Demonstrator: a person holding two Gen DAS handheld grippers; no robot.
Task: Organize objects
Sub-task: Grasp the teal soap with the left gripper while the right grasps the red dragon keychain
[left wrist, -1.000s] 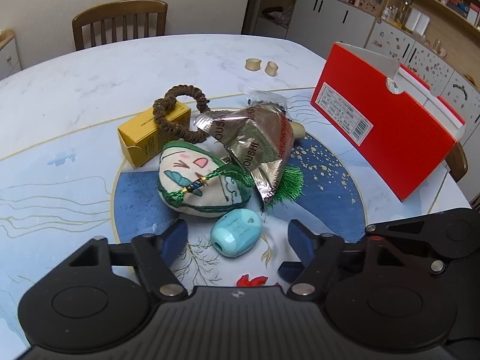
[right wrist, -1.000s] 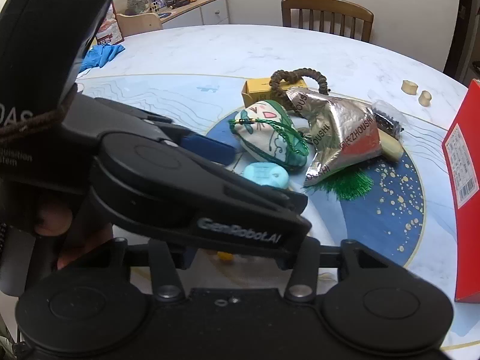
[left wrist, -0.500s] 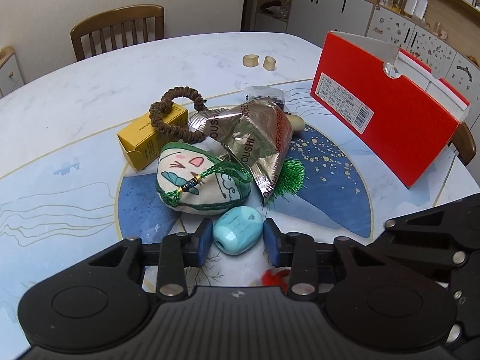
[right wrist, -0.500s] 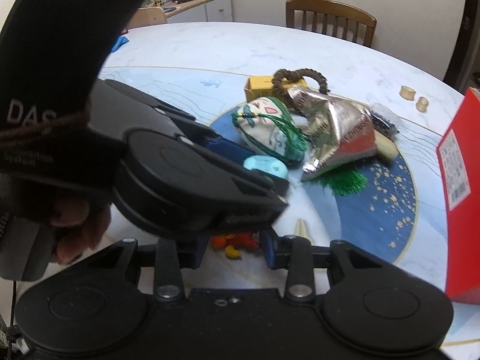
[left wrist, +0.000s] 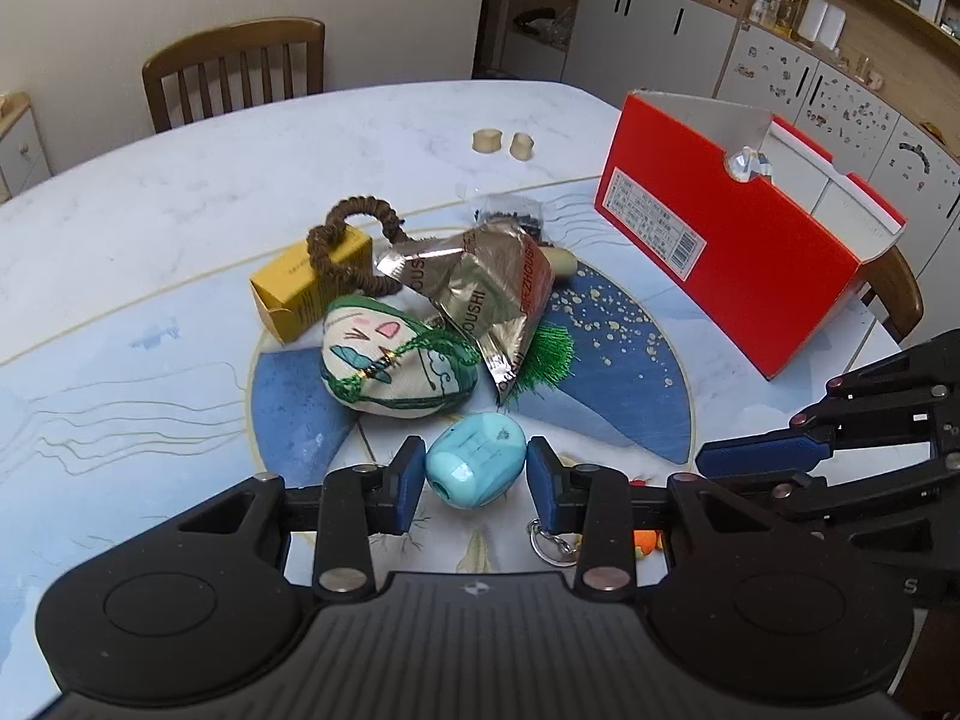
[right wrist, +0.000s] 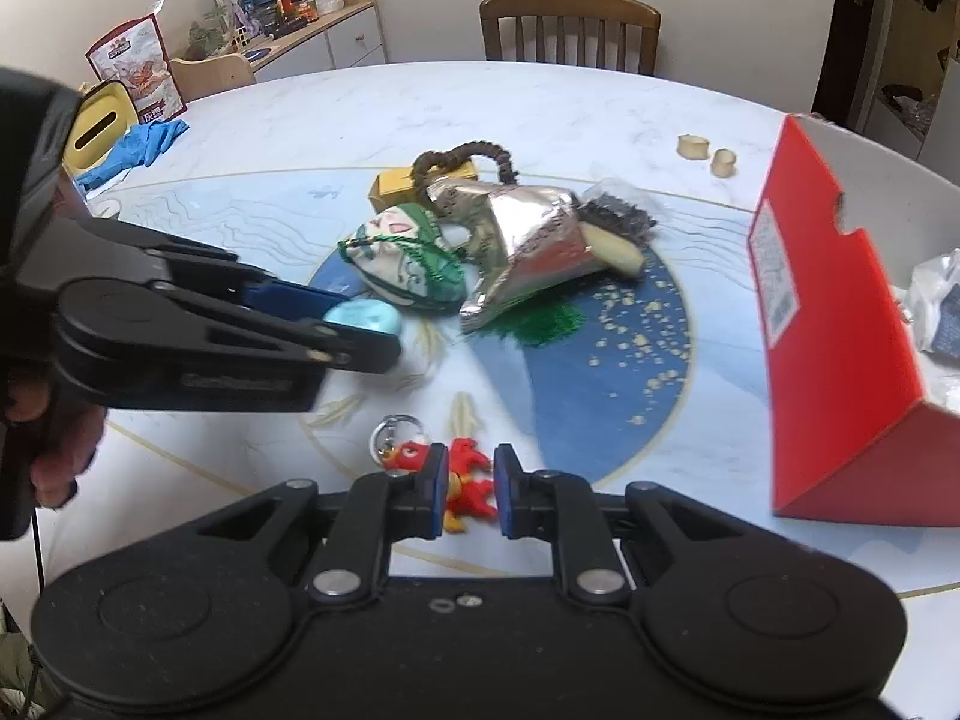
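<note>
The left gripper point(left wrist: 475, 476) has its jaws closed on a blue sharpener point(left wrist: 476, 468), both pads touching its sides, low over the worktop point(left wrist: 180, 192) just in front of a cloth pouch point(left wrist: 396, 363). The right gripper point(right wrist: 465, 489) has narrowed its jaws around a red keychain toy point(right wrist: 465, 477) lying on the worktop; contact cannot be told. A red box point(left wrist: 738, 252) stands well to the right.

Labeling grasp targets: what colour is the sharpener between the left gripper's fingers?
Light turquoise sharpener; left wrist view.

Turquoise sharpener point(left wrist: 476, 459) between jaws (touching)
</note>
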